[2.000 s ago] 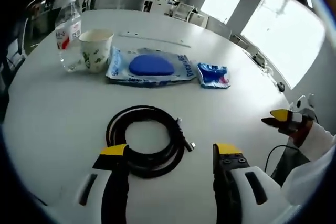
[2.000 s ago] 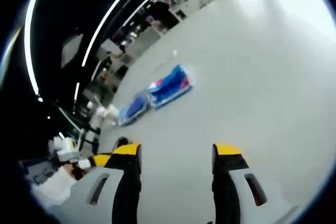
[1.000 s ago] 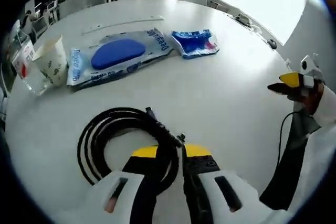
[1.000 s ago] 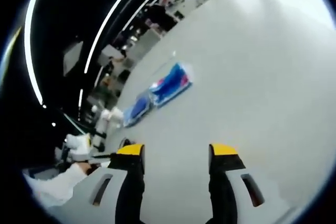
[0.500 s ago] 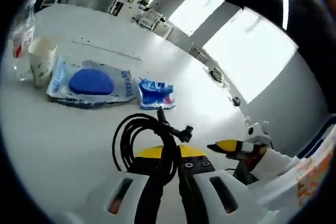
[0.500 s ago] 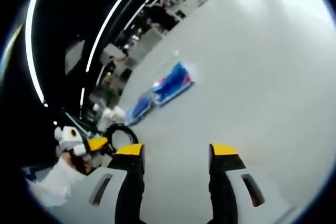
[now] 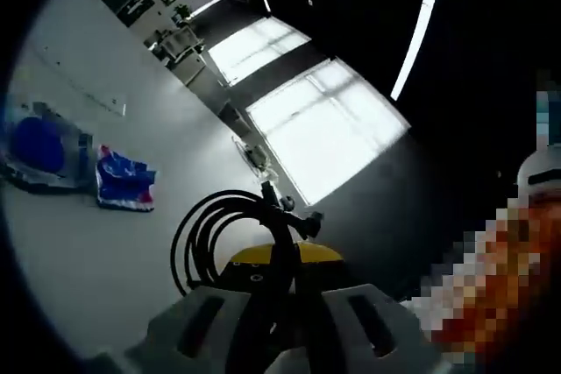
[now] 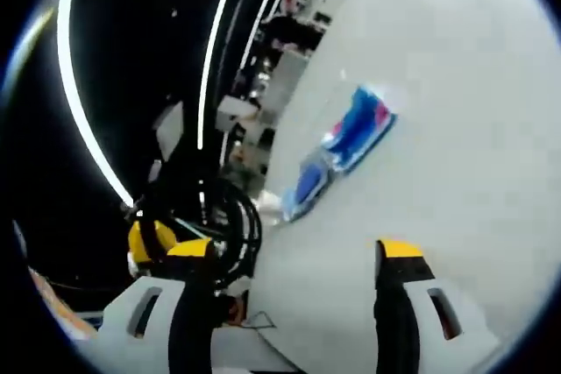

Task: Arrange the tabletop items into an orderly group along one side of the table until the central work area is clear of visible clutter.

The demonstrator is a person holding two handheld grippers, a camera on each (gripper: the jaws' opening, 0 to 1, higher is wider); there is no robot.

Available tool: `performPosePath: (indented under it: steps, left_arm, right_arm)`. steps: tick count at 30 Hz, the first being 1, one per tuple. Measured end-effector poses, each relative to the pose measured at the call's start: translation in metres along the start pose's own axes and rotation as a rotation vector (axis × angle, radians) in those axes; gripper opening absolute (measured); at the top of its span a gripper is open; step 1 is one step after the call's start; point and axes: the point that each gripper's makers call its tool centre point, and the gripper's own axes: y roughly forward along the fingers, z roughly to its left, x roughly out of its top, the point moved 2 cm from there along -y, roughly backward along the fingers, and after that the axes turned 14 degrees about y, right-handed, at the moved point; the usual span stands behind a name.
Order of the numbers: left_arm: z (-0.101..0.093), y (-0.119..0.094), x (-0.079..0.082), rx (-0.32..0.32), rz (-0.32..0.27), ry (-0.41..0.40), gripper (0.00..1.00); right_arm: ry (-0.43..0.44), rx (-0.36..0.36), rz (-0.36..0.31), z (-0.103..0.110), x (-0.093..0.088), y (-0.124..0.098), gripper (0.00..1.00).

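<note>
you're in an open-plan office, or a meeting space inside one. you're working at a big white table [image 7: 53,243] with a smooth, wide top, the kind meant for group meetings. in the left gripper view, tall bright windows [image 7: 307,142] run along the far wall, and long strip lights [image 7: 419,28] cross a dark ceiling. in the right gripper view, more strip lights [image 8: 215,50] stretch away overhead, and beyond the table's far edge you can see what look like desks and chairs [image 8: 289,37], too small to make out clearly.
</note>
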Motion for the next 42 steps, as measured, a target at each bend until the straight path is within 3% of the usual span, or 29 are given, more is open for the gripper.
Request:
performPosePath:
  steps: [3,5,7,9,10,14,19,21,25,29,34,42]
  left_arm:
    - [-0.01,0.003,0.003,-0.063,-0.032,-0.034,0.03]
    - [-0.013,0.005,0.004,-0.086,-0.041,-0.041,0.03]
    - [-0.008,0.006,0.002,-0.077,-0.04,-0.036,0.03]
    - [-0.001,0.005,-0.001,-0.054,-0.033,-0.034,0.03]
    - [0.001,0.003,-0.001,-0.051,-0.039,-0.036,0.03]
    - [0.013,-0.007,0.003,-0.014,-0.086,-0.077,0.03]
    - [0.043,-0.017,-0.01,0.113,-0.048,-0.075,0.04]
    - [0.054,-0.021,-0.016,0.173,-0.025,-0.067,0.04]
    - [0.08,-0.031,-0.032,0.301,0.05,-0.055,0.05]
    - [0.097,-0.031,-0.037,0.347,0.087,-0.044,0.05]
    - [0.137,-0.038,-0.061,0.476,0.245,-0.028,0.04]
    - [0.164,-0.031,-0.069,0.514,0.302,-0.043,0.04]
  right_arm:
    - [0.089,0.085,0.046,0.014,-0.011,0.007,0.81]
    - [0.176,0.155,0.067,0.024,-0.017,0.011,0.75]
    - [0.251,0.237,0.111,0.035,-0.021,0.011,0.48]
    - [0.222,0.261,0.119,0.04,-0.018,0.01,0.19]
    - [0.174,0.201,0.105,0.03,-0.015,0.011,0.19]
    - [0.196,0.203,0.093,0.03,-0.009,0.01,0.1]
    - [0.069,0.057,0.078,0.012,0.001,0.01,0.07]
    - [0.045,0.007,0.067,0.006,0.006,0.01,0.06]
    - [-0.109,-0.098,0.062,0.0,0.021,0.016,0.04]
    - [-0.226,-0.175,0.1,-0.005,0.027,0.029,0.03]
    - [-0.329,-0.283,0.158,-0.023,0.033,0.046,0.03]
    - [-0.333,-0.382,0.176,-0.051,0.043,0.058,0.03]
